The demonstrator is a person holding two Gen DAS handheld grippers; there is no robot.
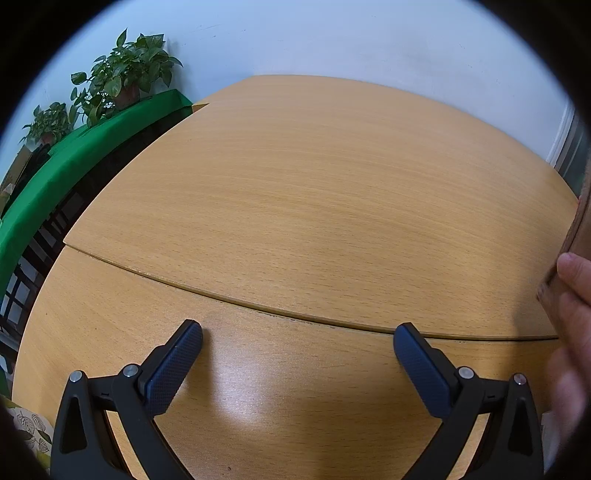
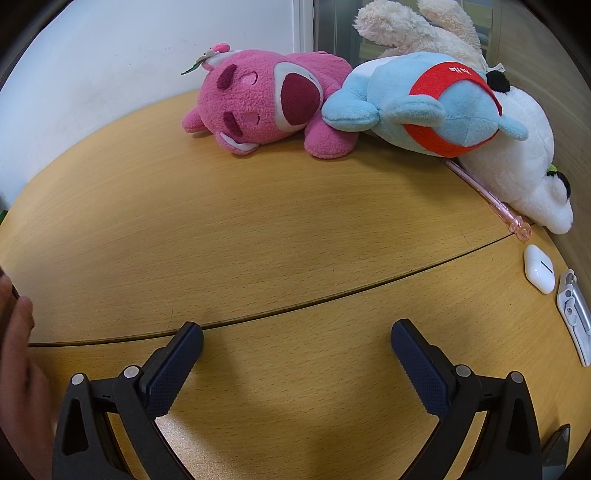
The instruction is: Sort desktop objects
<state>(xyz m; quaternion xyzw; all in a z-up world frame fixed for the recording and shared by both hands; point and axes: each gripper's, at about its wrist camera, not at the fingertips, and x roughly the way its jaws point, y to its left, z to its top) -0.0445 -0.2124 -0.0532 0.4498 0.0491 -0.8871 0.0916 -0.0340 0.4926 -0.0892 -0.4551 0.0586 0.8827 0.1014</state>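
Note:
In the right wrist view a pink plush bear [image 2: 266,103] lies at the back of the wooden table [image 2: 258,229], beside a light blue plush with a red band [image 2: 428,107] and a white plush dog [image 2: 524,170]. A cream plush [image 2: 417,29] lies behind them. A pink pen [image 2: 487,195] pokes out from under the plush toys. A white earbud case [image 2: 539,273] and a white clip-like tool [image 2: 574,314] lie at the right edge. My right gripper [image 2: 297,345] hovers open over bare wood, well short of the toys. My left gripper [image 1: 297,345] is open over bare table [image 1: 314,203].
A hand [image 1: 576,288] holds a brown box-like thing [image 1: 580,229] at the right edge of the left wrist view. A hand [image 2: 18,362] shows at the left edge of the right view. Potted plants [image 1: 122,77] stand on a green-covered surface [image 1: 85,147] beyond the table's left side.

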